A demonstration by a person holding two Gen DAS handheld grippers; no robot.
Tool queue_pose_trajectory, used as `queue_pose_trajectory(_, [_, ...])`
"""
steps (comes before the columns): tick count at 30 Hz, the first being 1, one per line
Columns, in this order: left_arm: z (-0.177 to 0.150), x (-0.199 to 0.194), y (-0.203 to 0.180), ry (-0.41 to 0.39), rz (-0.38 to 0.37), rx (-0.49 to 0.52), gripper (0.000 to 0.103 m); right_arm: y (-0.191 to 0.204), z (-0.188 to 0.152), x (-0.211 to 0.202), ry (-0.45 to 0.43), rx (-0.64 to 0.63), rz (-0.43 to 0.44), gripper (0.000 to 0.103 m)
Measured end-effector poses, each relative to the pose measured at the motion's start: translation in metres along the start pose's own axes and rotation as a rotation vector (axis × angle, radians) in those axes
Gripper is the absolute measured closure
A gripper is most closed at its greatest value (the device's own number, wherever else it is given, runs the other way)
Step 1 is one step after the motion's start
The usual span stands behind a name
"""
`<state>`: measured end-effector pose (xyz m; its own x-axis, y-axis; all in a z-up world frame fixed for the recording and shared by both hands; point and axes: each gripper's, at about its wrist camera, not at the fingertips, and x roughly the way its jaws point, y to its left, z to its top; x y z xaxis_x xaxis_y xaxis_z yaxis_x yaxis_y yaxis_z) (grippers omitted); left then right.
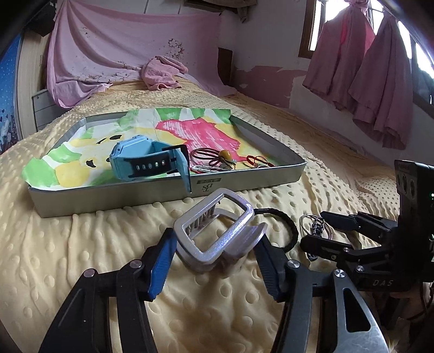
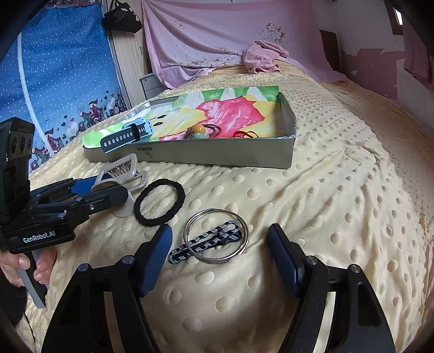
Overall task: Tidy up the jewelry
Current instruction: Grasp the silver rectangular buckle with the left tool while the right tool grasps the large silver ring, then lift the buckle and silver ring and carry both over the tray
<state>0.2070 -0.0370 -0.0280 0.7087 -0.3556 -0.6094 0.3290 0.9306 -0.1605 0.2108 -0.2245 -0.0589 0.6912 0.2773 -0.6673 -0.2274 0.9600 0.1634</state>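
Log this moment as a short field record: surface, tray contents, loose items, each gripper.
surface: yellow dotted blanket
tray: holds blue watch, hair ties, red cord, on a painted paper liner
loose items: silver hair claw clip, black hair tie, metal rings with striped cord
left gripper: fingers either side of the claw clip, touching it
right gripper: open, rings between its fingers, not gripped

Soft, even daylight enters from the window (image 1: 322, 24) at upper right, which is overexposed to white. Shadows on the bedspread (image 2: 339, 190) are faint and diffuse. Both views are sharp centrally, with strong fisheye curvature and dark vignetted corners.
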Motion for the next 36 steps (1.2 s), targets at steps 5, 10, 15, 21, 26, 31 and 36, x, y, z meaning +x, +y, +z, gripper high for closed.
queue_pose_trajectory(5, [-0.005,-0.005,-0.001,-0.007,0.013,-0.011,0.048,-0.002,0.002,0.003,0.002,0.016,0.01,0.055])
queue_pose_trajectory(10, [-0.012,-0.012,-0.002,-0.016,0.019,-0.051,0.048,-0.007,0.0,0.005,0.001,0.052,0.032,0.062])
queue_pose_trajectory(15, [-0.018,-0.018,-0.002,-0.026,0.016,-0.081,0.054,-0.003,0.0,0.003,-0.021,0.043,0.029,0.062])
queue_pose_trajectory(21, [-0.018,-0.021,-0.001,-0.03,0.015,-0.094,0.057,-0.002,0.001,-0.005,-0.068,0.037,0.036,0.063])
queue_pose_trajectory(26, [-0.017,-0.023,-0.004,-0.047,-0.002,-0.083,0.065,0.0,0.005,-0.014,-0.126,0.025,0.042,0.063])
queue_pose_trajectory(31, [-0.018,-0.023,-0.004,-0.055,-0.005,-0.08,0.065,0.0,0.007,-0.019,-0.152,0.023,0.045,0.063])
queue_pose_trajectory(36, [-0.017,-0.032,-0.003,-0.082,-0.003,-0.095,0.065,-0.001,0.008,-0.023,-0.168,0.023,0.049,0.063])
